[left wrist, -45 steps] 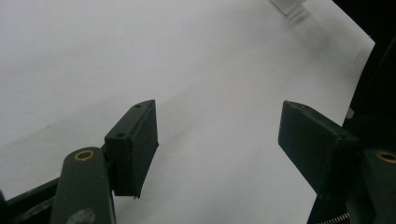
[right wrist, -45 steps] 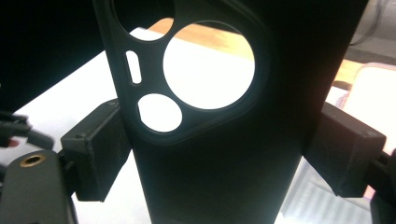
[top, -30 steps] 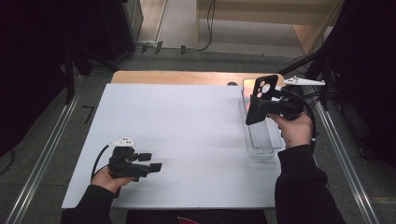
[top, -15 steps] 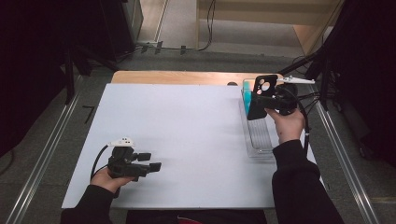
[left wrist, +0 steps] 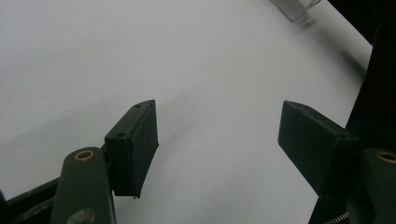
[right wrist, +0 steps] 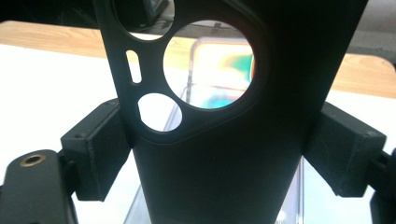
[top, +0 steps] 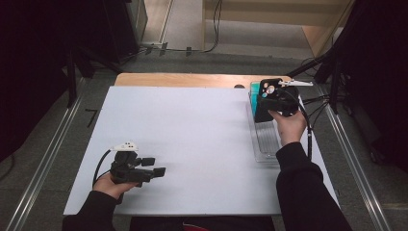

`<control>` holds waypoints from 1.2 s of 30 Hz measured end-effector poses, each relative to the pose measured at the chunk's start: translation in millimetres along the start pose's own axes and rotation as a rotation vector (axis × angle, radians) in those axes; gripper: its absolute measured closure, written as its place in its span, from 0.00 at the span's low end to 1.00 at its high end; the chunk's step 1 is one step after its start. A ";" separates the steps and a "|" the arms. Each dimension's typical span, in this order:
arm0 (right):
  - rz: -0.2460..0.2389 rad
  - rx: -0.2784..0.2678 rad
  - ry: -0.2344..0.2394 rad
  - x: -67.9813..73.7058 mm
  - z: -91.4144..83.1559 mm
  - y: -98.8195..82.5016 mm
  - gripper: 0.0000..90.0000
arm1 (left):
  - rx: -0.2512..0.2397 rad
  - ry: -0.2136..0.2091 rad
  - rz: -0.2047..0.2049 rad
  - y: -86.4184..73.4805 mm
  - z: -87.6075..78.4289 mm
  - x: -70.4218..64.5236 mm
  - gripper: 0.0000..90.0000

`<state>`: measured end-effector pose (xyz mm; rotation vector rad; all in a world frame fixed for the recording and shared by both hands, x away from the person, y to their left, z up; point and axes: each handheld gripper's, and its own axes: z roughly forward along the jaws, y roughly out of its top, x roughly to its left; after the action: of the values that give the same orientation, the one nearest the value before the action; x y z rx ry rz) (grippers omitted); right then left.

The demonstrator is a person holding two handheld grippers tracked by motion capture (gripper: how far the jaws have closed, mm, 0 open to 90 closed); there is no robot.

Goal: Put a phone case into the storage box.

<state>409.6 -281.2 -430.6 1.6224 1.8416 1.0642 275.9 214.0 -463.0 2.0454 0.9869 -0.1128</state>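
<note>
left gripper (top: 156,172) jaws apart, right gripper (top: 265,102) clamped

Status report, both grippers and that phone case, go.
Right gripper shut on black phone case, over clear tray. Left gripper open, holding nothing, low over white board. Nothing in the way.

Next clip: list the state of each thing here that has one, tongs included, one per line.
Left tongs: open, nothing between the jaws, low over the white board.
Right tongs: shut on the black phone case, above the tray.
Black phone case: held upright, off the board, camera cutouts on top.
Clear tray: lying flat at the board's right edge, a teal thing at its far end.
</note>
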 end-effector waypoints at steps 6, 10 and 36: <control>0.009 0.036 -0.011 -1.2 15.3 -2.0 0.14 | 0.000 -0.002 0.000 0.0 0.8 0.5 0.31; 0.004 0.062 -0.022 -0.5 25.5 -0.8 0.14 | -0.001 -0.001 0.000 -0.3 1.0 0.0 0.31; 0.039 0.073 -0.079 -3.0 61.0 20.0 0.14 | -0.012 0.003 -0.006 -0.3 -0.2 1.6 0.31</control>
<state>469.2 -269.0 -451.5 1.7231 1.8236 0.9451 276.8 215.1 -463.7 2.0328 0.9932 -0.1064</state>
